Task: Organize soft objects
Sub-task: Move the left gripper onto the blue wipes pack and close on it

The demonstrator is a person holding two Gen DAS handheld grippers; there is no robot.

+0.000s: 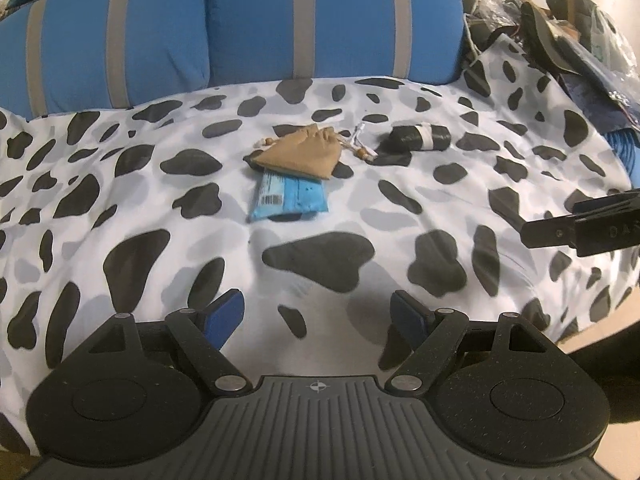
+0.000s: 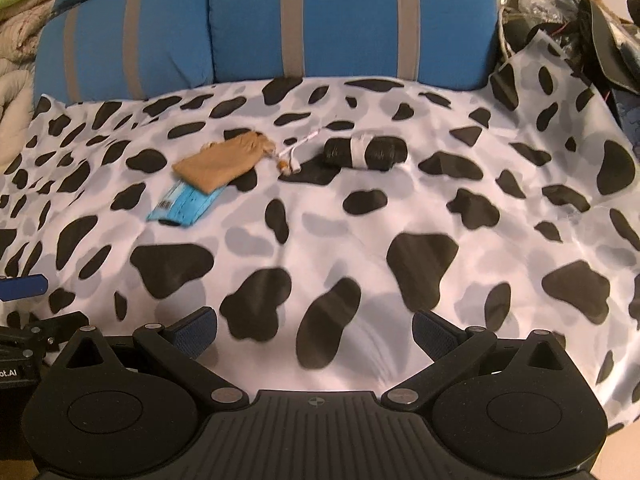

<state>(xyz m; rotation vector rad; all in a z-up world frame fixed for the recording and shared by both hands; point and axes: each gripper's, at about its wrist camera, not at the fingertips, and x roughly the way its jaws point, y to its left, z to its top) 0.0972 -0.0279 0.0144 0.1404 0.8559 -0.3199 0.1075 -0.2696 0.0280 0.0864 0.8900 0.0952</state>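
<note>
Both claws wide apart, gripping nothing: left gripper (image 1: pixel 318 318), right gripper (image 2: pixel 316 334), low in frame over bare cow-print sheet (image 1: pixel 120 208). Centre frame: tan pouch (image 1: pixel 298 152) overlapping blue packet (image 1: pixel 288 198); black roll (image 1: pixel 418 138) just right. Blue cushions (image 1: pixel 256 16) bounding the top edge.

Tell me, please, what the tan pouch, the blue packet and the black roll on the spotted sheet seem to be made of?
Tan pouch: looks like matte, suede-like cloth; it is gathered at a drawstring neck with beads. Blue packet: probably thin glossy plastic film, printed with a barcode. Black roll: likely shiny plastic film, perhaps bin bags, with a pale band round it; I cannot be sure.
</note>
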